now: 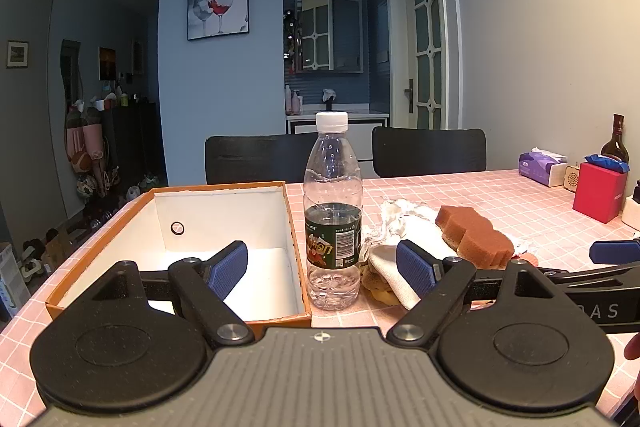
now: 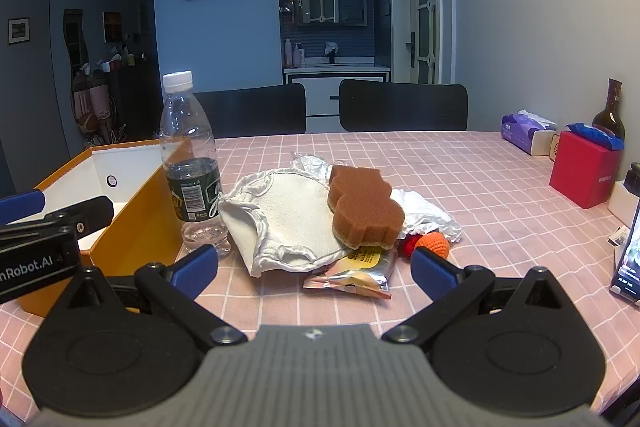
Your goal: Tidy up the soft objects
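Note:
A brown sponge (image 2: 362,207) lies on a white cloth (image 2: 292,223) in the middle of the pink checked table; both also show in the left wrist view, the sponge (image 1: 474,233) right of the cloth (image 1: 400,259). An orange and red knitted toy (image 2: 430,245) and a foil snack packet (image 2: 352,277) lie by the cloth. An open orange box (image 1: 224,223) with a white inside stands at the left. My left gripper (image 1: 322,269) is open, facing a plastic bottle (image 1: 333,211). My right gripper (image 2: 314,273) is open and empty, just short of the pile.
The bottle (image 2: 192,163) stands between the box (image 2: 132,227) and the cloth. A red box (image 2: 586,173), a tissue pack (image 2: 524,131) and a dark glass bottle (image 2: 610,111) stand along the right wall. Two black chairs (image 2: 402,107) sit behind the table. A phone (image 2: 630,251) stands at the right edge.

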Tool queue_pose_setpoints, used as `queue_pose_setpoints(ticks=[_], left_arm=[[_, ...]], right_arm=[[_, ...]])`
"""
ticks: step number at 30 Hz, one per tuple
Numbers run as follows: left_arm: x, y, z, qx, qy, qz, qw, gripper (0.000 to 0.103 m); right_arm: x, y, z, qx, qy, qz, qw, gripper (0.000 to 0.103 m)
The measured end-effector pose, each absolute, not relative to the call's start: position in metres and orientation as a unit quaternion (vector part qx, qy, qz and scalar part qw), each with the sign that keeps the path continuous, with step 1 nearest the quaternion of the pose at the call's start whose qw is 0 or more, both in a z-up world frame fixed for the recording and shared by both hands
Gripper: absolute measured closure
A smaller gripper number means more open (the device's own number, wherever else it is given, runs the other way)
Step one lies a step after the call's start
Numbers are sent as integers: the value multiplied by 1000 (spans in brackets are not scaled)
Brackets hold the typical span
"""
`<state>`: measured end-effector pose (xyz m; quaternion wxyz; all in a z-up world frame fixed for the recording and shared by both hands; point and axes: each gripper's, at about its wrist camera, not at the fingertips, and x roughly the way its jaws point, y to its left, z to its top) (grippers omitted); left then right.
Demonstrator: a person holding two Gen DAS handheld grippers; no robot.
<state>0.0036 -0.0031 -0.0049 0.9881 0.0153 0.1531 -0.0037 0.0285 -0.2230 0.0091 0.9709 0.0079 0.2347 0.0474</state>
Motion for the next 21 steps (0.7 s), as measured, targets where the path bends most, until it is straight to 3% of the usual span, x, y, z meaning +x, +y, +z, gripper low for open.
queue_pose_setpoints(ticks=[21], left_arm=[[3,-5,-4,15,154,-4,988,5]], right_arm=[[26,-224,9,10,240,49,969,2]])
